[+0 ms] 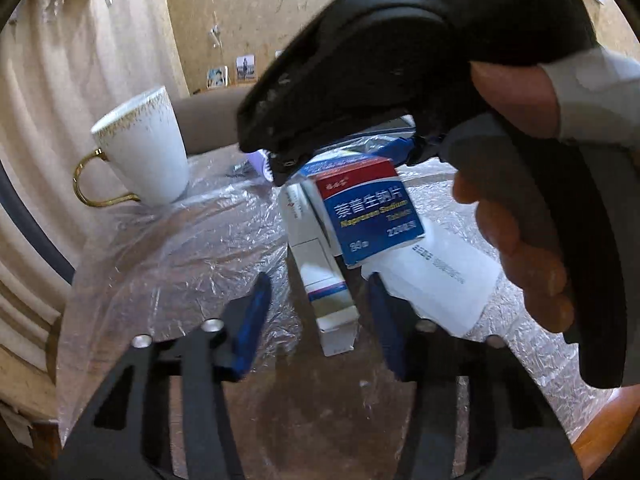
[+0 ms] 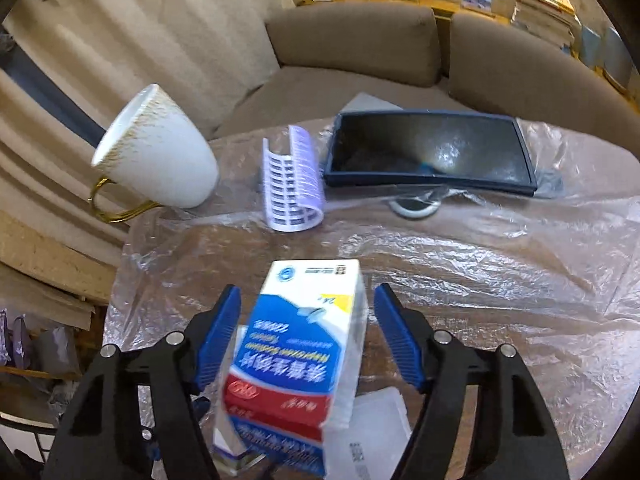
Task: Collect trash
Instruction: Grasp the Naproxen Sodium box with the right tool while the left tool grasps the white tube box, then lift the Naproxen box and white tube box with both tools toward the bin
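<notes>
Right gripper (image 2: 307,332): fingers spread wide, straddling the blue-and-red medicine box (image 2: 296,356). Neither blue pad touches the cardboard; gaps show on both sides. The box sits tilted, propped on other packaging, likely why the fingers come at it from above and open. In the left wrist view the same box (image 1: 368,208) leans against a long white box (image 1: 324,276), with a flat white packet (image 1: 436,276) under its lower corner.

Left gripper (image 1: 316,304): fingers apart, holding nothing. The end of the long white box lies between them, untouched as far as can be told. The right gripper's black body and the hand (image 1: 516,216) holding it fill the upper right of this view, so the two tools are close, both working the same small heap.

Judgement: right fingers are set to close on the medicine box; grasp not yet made.

Count on the plastic-covered bench (image 2: 500,280):
- medicine boxes: two (blue-and-red, long white)
- white packet: one
- white mug with gold handle (image 2: 160,152): one, standing at the bench's left edge
- purple hair roller (image 2: 290,180): one
- dark tray (image 2: 428,152): one, at the far side
- small round ring just in front of the tray (image 2: 416,206): one, identity unclear

Mug, roller and tray stand well apart from the heap.
</notes>
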### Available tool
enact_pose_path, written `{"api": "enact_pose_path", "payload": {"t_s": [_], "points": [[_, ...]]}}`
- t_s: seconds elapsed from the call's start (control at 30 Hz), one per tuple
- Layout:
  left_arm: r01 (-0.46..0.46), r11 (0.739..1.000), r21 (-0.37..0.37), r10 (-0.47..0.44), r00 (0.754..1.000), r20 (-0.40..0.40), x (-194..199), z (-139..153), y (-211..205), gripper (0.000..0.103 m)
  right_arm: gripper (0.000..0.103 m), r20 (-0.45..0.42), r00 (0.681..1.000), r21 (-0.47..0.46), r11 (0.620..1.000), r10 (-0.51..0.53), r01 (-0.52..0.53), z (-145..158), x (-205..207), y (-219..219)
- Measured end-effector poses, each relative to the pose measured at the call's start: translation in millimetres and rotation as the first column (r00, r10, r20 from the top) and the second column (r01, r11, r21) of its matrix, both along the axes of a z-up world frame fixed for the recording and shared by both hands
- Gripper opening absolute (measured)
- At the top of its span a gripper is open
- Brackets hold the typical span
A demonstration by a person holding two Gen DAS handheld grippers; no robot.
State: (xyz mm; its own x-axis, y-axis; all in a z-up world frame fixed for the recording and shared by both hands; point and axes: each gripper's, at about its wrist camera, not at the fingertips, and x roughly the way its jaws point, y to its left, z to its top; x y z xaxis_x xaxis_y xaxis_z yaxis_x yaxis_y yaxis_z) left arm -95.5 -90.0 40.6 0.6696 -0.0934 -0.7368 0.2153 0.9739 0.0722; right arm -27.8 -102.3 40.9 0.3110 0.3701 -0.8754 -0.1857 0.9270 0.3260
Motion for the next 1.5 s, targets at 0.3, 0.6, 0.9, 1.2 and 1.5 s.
{"api": "enact_pose_path", "payload": {"t_s": [0.3,0.6,0.9,1.2,1.5], "points": [[-0.016,1.000,-0.004,0.016,0.999,-0.031,18,-13,7,0.032,0.058,-0.027,1.000,0.034,0.999,-0.006,0.007,-13,9,1],[-0.023,0.999,-0.042,0.021,0.999,-0.049,26,-19,16,0.019,0.049,0.042,0.999,0.135,0.991,0.012,-0.017,9,0,-20],[-0.037,0.998,-0.042,0.036,0.999,-0.025,7,-8,15,0.019,0.048,0.091,0.996,0.213,0.977,-0.023,0.003,20,-20,-44],[-0.028,0.998,-0.061,0.026,0.999,-0.033,-9,-1,14,0.019,0.048,0.130,0.991,0.224,0.975,-0.021,-0.009,30,-54,-63],[-0.018,0.997,-0.078,0.016,0.999,-0.030,-24,8,15,0.019,0.048,0.155,0.988,0.225,0.974,-0.019,-0.016,33,-95,-80]]}}
